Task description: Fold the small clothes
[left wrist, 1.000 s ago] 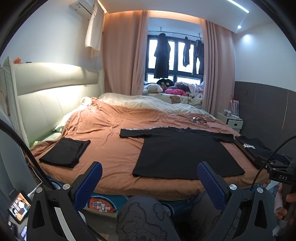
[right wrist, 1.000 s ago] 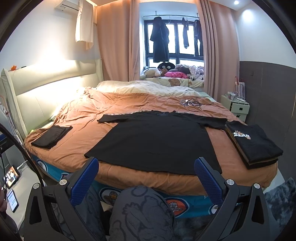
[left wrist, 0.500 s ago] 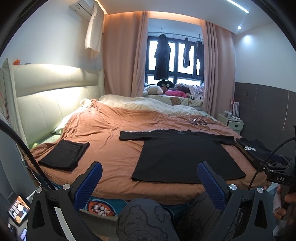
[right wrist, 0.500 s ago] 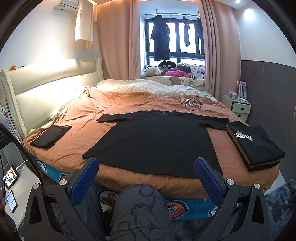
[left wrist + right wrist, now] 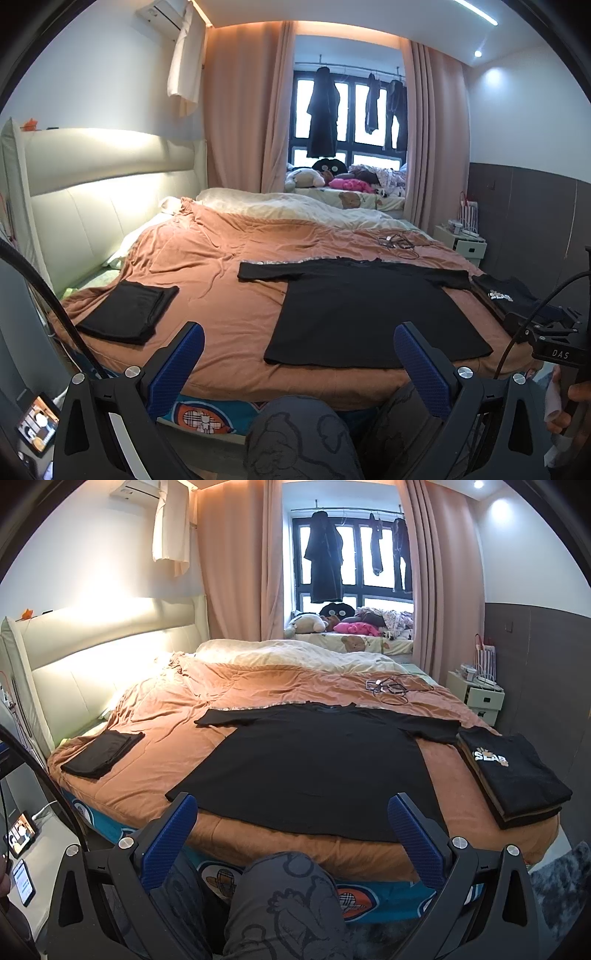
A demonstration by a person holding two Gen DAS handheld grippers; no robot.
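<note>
Right wrist: black T-shirt (image 5: 317,760) flat on orange bedspread (image 5: 177,716).

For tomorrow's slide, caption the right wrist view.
Open right hand-held gripper facing a flat black T-shirt on the bed.

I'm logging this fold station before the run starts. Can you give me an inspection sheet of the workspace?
Surface: bed with rumpled orange cover.
Job's things: black T-shirt spread flat; folded black garment at its left; folded stack at its right.
Clutter: tangled cords beyond the shirt.
Grippers: left gripper and right gripper open, empty, short of the bed.
Cables: black cable at left.
Surroundings: clothes at window; nightstand.
</note>
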